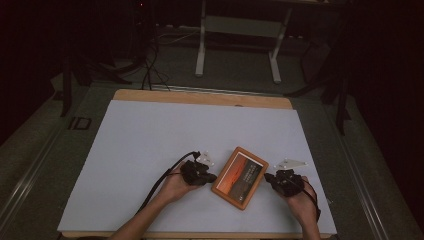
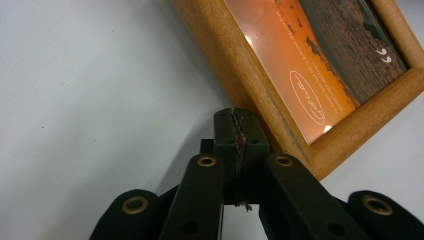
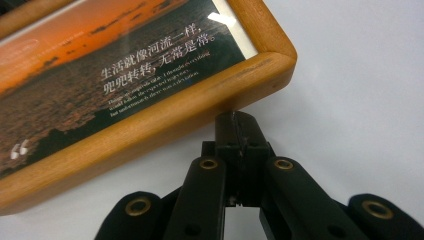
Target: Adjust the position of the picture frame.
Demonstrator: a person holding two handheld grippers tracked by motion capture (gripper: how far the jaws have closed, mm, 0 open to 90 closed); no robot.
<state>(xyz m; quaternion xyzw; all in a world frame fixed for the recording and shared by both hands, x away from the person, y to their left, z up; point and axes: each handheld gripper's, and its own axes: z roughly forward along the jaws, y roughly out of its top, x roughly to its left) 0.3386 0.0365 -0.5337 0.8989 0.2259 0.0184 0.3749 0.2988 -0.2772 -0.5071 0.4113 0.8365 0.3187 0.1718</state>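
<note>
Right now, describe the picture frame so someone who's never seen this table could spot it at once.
On the white table, look at the near edge, between the two hand-held black tongs, left and right. The picture frame lies flat there, turned at an angle. It is the one wooden, orange thing: a light wood border around an orange sunset print with white lettering.

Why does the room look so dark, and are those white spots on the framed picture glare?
High view: dim all round, the white table the brightest area, the floor behind almost black. Left gripper view: yes, small glare spots on the glass of the framed picture, and the nearest gripper parts are soft. Right gripper view: one glare patch near the frame's corner; the print reads sharply.
</note>
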